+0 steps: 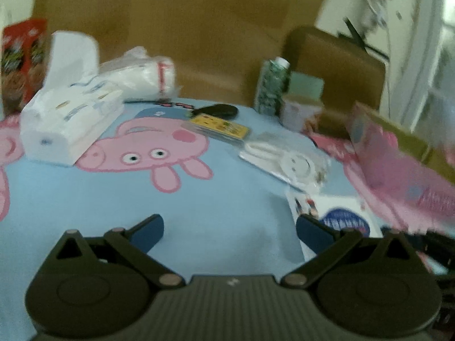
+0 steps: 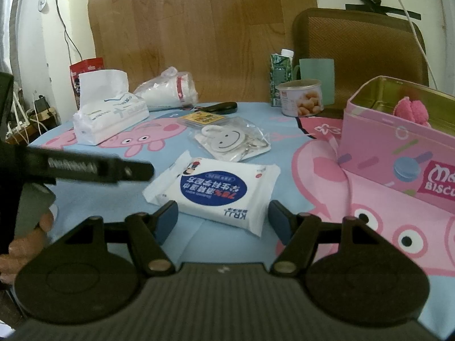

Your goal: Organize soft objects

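Spread over the round table is a blue cloth (image 2: 93, 199) printed with pink cartoon pigs, with a wood-grain board and a brown chair back (image 2: 361, 45) behind it. Motion smears the left wrist view, so the printing there cannot be read.

At the right, a pink biscuit tin (image 2: 398, 153) runs off the frame, its label cut to "BISCU"; a pink fluffy thing (image 2: 413, 110) sits inside, mostly hidden by the wall. A white wet-wipe pack (image 2: 216, 190) lies flat on the cloth just ahead of the right gripper (image 2: 223, 218), whose blue pads stand wide apart to either side of its near edge without pressing it. Its blue oval carries upside-down Chinese characters, and "KRJJ" can be made out.

Farther back lie a bagged smiley-face item (image 2: 230, 139), a tissue pack (image 2: 111, 116) with a sheet pulled up, a nut can (image 2: 301, 98) and a green carton (image 2: 280, 71).

Over bare cloth, the left gripper (image 1: 229, 231) is spread wide and empty. In the right wrist view one of its fingers (image 2: 93, 167) crosses as a blurred dark bar, with a hand (image 2: 25, 236) partly cut off below.
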{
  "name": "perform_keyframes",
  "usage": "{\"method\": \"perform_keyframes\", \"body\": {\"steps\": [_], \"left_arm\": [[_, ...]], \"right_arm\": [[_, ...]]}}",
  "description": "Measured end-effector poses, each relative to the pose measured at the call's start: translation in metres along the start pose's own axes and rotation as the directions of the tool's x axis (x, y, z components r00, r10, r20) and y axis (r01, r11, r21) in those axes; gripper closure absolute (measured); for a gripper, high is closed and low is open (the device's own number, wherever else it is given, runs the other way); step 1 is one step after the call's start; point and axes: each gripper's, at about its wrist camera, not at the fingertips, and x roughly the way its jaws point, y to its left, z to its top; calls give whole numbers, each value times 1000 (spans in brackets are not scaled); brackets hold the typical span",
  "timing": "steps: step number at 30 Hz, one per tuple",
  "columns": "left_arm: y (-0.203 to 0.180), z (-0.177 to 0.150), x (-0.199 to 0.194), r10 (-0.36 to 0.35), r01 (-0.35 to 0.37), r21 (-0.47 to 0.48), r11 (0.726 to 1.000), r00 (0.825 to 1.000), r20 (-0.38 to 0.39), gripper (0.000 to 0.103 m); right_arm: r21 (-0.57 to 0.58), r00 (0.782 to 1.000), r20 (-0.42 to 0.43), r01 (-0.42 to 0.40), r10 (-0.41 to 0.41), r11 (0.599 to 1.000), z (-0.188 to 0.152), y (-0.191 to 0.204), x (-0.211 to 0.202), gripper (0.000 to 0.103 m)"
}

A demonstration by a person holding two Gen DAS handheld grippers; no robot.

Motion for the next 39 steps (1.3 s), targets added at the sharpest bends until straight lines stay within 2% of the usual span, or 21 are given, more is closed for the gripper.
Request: {"method": "perform_keyframes", "body": {"steps": [3, 17, 39], "left_arm": [[5, 2, 0, 4, -4, -23, 1000, 1000, 3, 0], [-12, 0, 7, 90, -88, 78, 993, 996, -24, 0], [-13, -1, 6, 92, -90, 84, 992, 995, -26, 0]], "right_arm": [[-6, 1000, 3, -2, 2, 1000, 0, 1, 0, 31], [-7, 1000, 4, -12, 12, 1000, 0, -1, -1, 31], [-12, 1000, 7, -21, 21, 1000, 0, -4, -2, 31]]}}
